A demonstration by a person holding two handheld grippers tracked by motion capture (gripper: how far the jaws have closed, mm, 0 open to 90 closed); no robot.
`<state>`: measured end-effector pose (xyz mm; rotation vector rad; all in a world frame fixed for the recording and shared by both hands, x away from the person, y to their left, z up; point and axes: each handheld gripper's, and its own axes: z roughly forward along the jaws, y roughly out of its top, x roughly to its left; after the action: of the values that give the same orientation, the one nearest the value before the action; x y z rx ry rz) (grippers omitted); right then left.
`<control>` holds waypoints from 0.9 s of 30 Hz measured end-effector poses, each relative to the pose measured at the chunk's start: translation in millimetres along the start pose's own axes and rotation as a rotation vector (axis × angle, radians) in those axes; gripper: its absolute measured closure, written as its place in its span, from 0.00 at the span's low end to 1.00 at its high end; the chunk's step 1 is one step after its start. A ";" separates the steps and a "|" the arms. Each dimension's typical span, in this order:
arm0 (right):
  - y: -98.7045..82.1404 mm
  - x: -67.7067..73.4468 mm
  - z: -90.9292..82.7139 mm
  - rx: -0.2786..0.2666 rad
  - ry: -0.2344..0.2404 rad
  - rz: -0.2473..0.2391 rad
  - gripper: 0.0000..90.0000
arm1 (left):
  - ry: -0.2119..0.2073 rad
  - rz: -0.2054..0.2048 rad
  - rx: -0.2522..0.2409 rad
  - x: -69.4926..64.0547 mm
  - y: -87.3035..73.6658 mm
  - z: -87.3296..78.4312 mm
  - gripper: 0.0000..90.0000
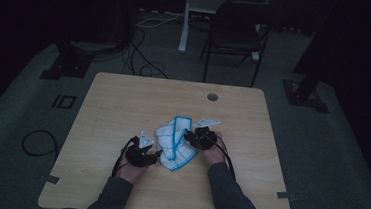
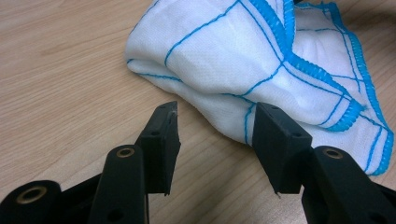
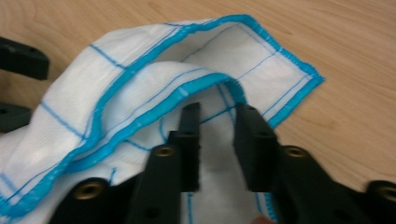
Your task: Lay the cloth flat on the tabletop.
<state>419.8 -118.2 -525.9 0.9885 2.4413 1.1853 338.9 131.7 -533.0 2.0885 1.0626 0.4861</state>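
One white woven cloth [image 1: 175,143] with blue grid lines and thick blue stitched hems lies crumpled at the centre of your wood-grain table [image 1: 123,104]. Your left gripper [image 2: 215,140] sits just short of its lower-left fold, jaws apart and empty. Your right gripper [image 3: 217,135] reaches in from the cloth's right, jaws narrowly apart over a raised hem; whether they pinch it is unclear. Dim light blurs the folds.

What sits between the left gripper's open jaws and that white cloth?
Only bare wooden table; the left gripper stands just short of the cloth, as the left gripper view shows.
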 end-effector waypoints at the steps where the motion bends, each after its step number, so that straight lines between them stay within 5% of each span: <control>1: 0.0 0.0 0.0 0.000 0.000 0.000 0.90 | 0.000 -0.001 0.000 -0.1 -0.1 0.2 0.57; 4: -0.6 2.5 -5.4 -0.010 -0.007 0.005 0.93 | 0.001 -0.003 0.002 -0.7 -0.7 0.8 0.57; 7: 3.0 3.4 -12.3 -0.036 -0.036 0.008 0.79 | 0.002 -0.001 0.004 -1.1 -1.2 1.3 0.57; 13: 16.6 0.9 -20.9 -0.106 -0.077 0.058 0.68 | 0.002 -0.001 0.005 -1.6 -1.2 1.7 0.57; 21: 28.5 1.0 -0.2 -0.070 -0.028 0.116 0.51 | 0.000 -0.001 0.006 -1.8 -1.9 2.1 0.57; 27: 19.9 0.3 4.8 -0.038 0.050 0.134 0.86 | 0.000 -0.001 0.010 -1.9 -3.0 3.2 0.58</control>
<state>431.1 -106.4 -513.6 1.1396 2.4133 1.3098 338.2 130.0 -537.3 2.0971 1.0677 0.4811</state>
